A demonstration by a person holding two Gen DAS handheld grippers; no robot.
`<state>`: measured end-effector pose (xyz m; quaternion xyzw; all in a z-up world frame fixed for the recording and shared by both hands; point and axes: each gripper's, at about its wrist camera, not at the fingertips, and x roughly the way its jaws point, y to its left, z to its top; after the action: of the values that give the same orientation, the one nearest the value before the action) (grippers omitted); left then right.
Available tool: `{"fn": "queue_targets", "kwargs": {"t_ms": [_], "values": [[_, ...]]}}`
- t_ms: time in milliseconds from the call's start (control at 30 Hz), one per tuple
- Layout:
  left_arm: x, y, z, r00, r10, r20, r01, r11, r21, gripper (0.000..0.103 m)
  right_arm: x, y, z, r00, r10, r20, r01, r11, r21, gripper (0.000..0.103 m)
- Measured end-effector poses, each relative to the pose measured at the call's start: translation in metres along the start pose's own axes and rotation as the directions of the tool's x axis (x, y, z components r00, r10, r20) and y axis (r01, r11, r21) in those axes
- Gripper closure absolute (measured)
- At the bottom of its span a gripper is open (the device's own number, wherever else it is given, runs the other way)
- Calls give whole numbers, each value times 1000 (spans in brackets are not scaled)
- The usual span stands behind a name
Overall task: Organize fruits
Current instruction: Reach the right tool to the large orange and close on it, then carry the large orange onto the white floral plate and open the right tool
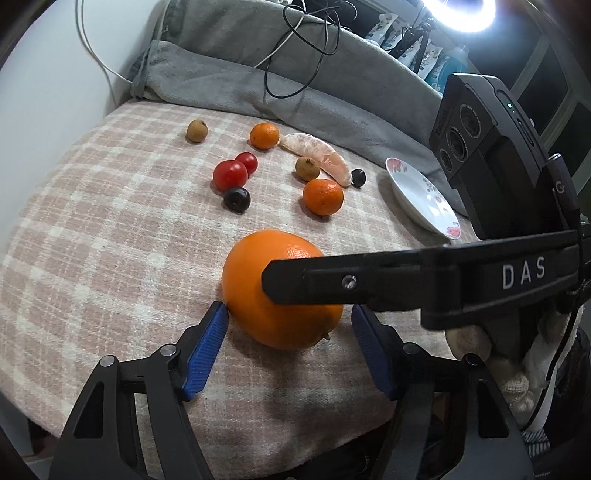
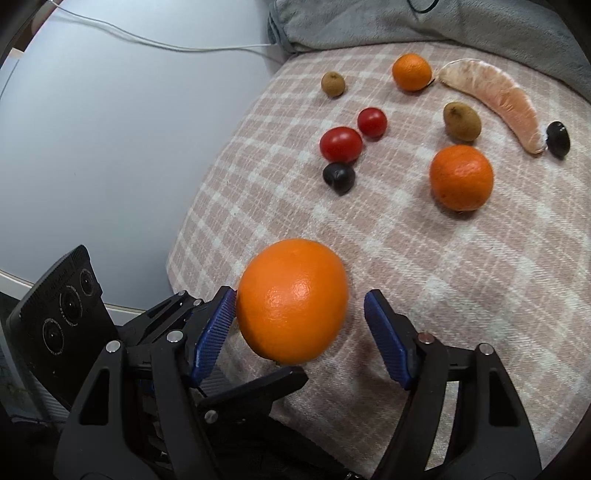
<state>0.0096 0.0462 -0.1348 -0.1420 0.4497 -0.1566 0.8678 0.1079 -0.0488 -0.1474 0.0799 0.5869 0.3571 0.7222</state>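
Note:
A large orange (image 1: pixel 280 291) (image 2: pixel 291 301) lies on the pink checked cloth near the front edge. My left gripper (image 1: pixel 290 325) is open, its blue pads either side of the orange, the left pad touching it. My right gripper (image 2: pixel 300 314) is open around the same orange, its left pad touching. A finger of the right gripper (image 1: pixel 369 277) crosses over the orange in the left wrist view. Farther back lie two mandarins (image 1: pixel 323 196) (image 1: pixel 264 136), two red tomatoes (image 1: pixel 230 175), two dark plums (image 1: pixel 237 199), two brown fruits (image 1: pixel 307 169) and a peeled citrus segment (image 1: pixel 321 155).
A white flowered plate (image 1: pixel 421 195) stands at the right edge of the cloth. A grey blanket (image 1: pixel 295 74) with cables lies behind. A bright ring light (image 1: pixel 458 14) is at the top right. The pale floor (image 2: pixel 110 129) lies to the left of the cloth.

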Motion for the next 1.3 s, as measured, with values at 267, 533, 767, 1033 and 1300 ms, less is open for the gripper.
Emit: {"fn": "queue_targets", "kwargs": {"t_ms": [267, 533, 767, 1033, 1300], "values": [[3, 1, 2, 1000, 14, -1, -14, 1000, 2, 37, 1, 2, 1, 1000, 11, -8, -11, 1000, 3, 36], [7, -4, 7, 1000, 28, 2, -28, 999, 22, 37, -5, -4, -4, 1000, 11, 1, -11, 1000, 11, 37], [8, -14, 15, 1000, 26, 14, -27, 998, 56, 37, -21, -10, -4, 999, 0, 36, -1, 1000, 17, 37], [14, -36, 28, 999, 12, 29, -16, 993, 115, 37, -52, -26, -3, 996, -12, 88, 9, 999, 38, 37], [31, -71, 50, 999, -21, 40, 13, 982, 187, 37, -86, -47, -5, 988, -45, 146, 34, 997, 73, 37]]}}
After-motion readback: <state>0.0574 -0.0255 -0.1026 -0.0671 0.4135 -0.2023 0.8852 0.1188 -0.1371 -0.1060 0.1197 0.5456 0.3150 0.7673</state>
